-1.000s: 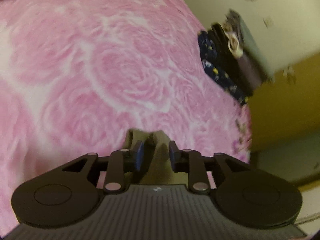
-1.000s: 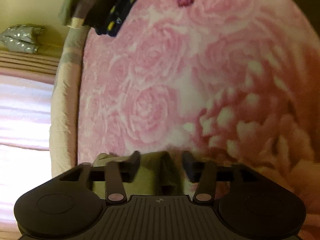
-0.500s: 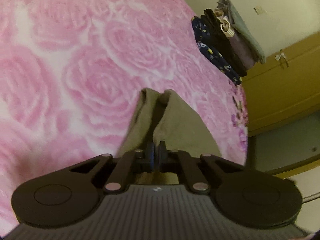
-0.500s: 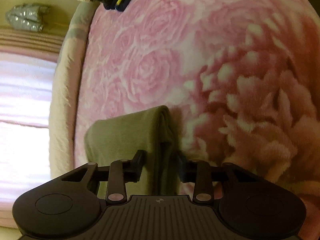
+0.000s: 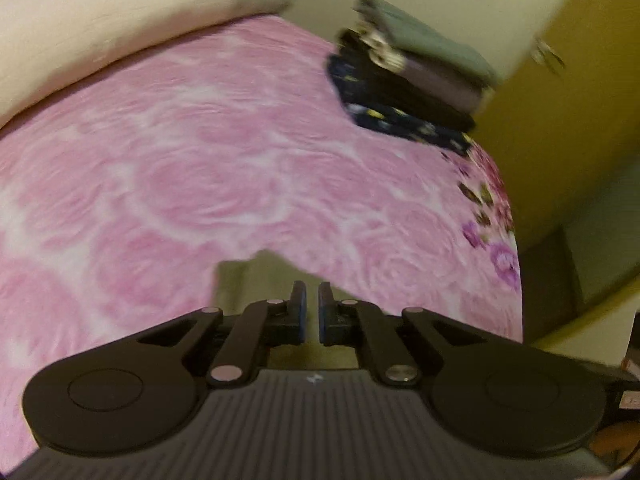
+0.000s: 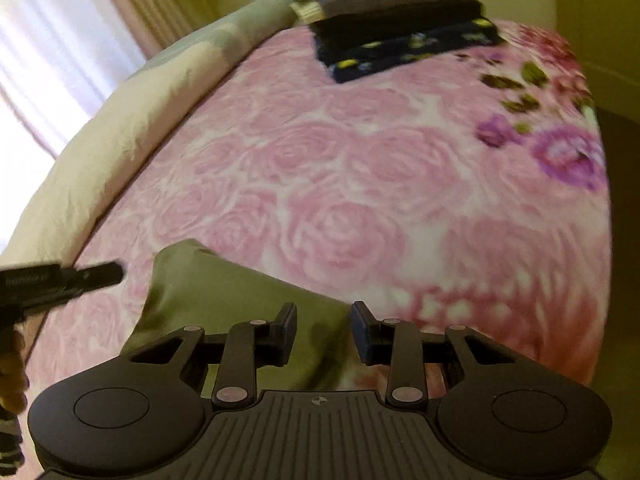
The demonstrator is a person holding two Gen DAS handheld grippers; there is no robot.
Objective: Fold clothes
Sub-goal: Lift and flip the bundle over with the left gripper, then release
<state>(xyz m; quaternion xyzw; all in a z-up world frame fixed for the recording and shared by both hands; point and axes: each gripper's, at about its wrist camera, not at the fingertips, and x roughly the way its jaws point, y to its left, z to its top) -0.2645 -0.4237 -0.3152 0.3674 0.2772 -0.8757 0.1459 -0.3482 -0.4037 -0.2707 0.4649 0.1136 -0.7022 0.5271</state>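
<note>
1. Left wrist view shows a pink rose-patterned blanket [image 5: 224,168] filling most of the frame, spread over a bed.
2. A pale cream pillow [image 5: 100,36] lies along the upper left, at the blanket's far edge.
3. A stack of folded clothes [image 5: 404,80] sits at the upper right of that view, dark floral piece at the bottom, black, mauve and grey-green layers above; it is well apart from both grippers, with open blanket between.
4. A yellow-brown cabinet [image 5: 560,92] stands beyond the bed at the right edge.
5. In the right wrist view, a curtain [image 6: 60,52] glows at the upper left, and the blanket's purple flower border [image 6: 568,156] shows at the right.
6. The olive garment [image 6: 224,300] lies at the lower centre of both views, its fabric smooth with a soft fold, one corner pointing to the upper left.
7. The left gripper [image 5: 312,312] has its fingers nearly together, pinching the olive cloth, which shows above and below them.
8. The right gripper [image 6: 324,330] holds its fingers partly apart, clamped on a thicker bunch of the same garment.
9. The left gripper's black body pokes in at the left edge of the right wrist view.
</note>
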